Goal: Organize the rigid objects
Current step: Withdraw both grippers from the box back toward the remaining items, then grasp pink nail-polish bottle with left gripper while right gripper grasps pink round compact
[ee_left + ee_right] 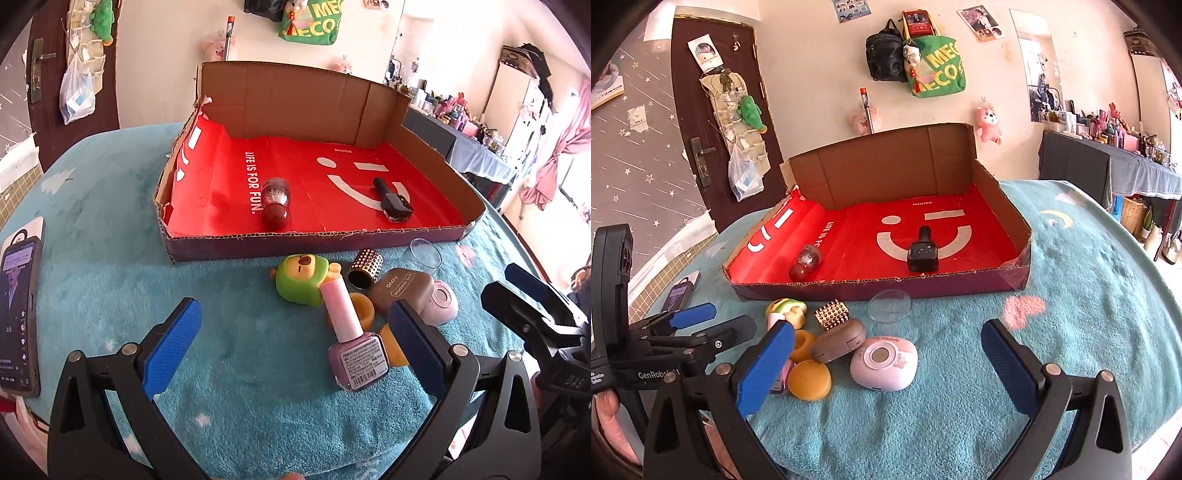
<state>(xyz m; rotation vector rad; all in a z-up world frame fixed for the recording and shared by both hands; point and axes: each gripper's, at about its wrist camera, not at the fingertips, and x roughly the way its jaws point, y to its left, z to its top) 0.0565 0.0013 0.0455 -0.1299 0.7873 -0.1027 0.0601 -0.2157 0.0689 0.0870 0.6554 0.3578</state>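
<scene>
My left gripper (295, 343) hovers with jaws spread; the pink nail polish bottle (351, 339) lies between them, nearer the right finger. My right gripper (886, 363), jaws spread too, frames the pink compact (884, 363).

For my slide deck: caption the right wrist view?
Open right tool hovers over pink compact; cardboard tray behind holds two bottles.

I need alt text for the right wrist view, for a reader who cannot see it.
An open right gripper hovers over small items on a teal cloth, nearest a pink case. Behind stands a red-lined box holding a black bottle and a red ball.
</scene>
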